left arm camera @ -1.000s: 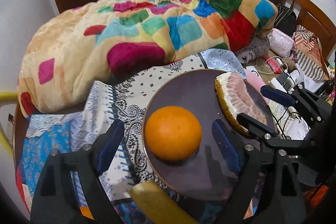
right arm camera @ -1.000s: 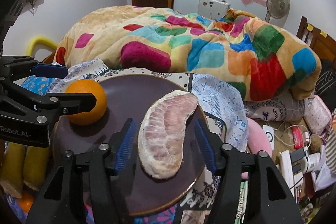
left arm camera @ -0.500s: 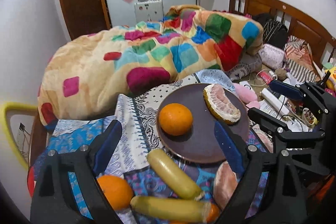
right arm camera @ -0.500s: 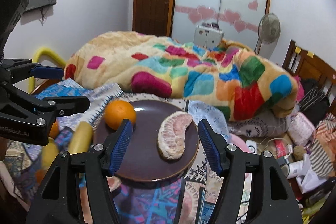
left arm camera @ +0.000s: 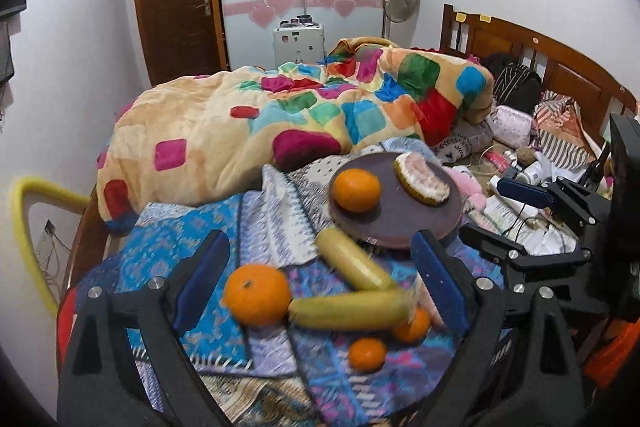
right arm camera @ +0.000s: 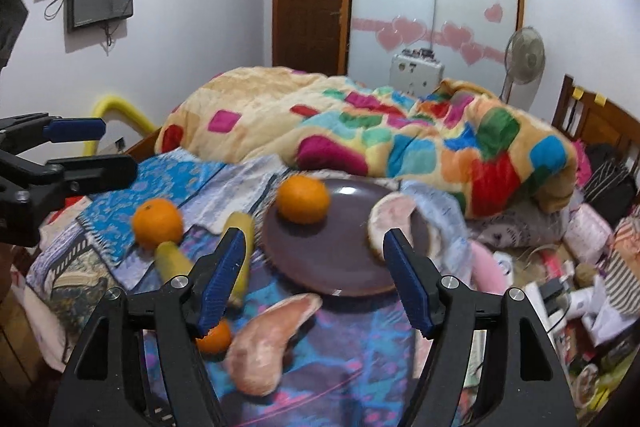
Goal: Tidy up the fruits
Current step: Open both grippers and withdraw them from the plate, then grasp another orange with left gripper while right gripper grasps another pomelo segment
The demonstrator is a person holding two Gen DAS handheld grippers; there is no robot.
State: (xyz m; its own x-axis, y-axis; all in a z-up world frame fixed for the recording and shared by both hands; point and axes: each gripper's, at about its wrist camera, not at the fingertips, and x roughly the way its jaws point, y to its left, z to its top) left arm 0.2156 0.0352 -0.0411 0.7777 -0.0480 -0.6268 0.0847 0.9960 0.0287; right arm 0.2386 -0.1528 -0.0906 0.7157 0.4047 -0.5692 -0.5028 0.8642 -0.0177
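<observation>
Four round oranges are counted, two long yellow bananas, two peeled pink pomelo segments, and one round dark brown plate.

A dark round plate sits on patterned blue cloths spread over a bed, carrying an orange and a peeled pomelo segment set slightly apart. Nearer the camera, off the plate, lie a second orange, two bananas meeting at an angle, and two small oranges. The left gripper hangs above this loose fruit, its blue-padded jaws spread wide and gripping nothing. The right gripper reaches in from the right edge. A patchwork-coloured quilt is heaped behind the plate.
</observation>
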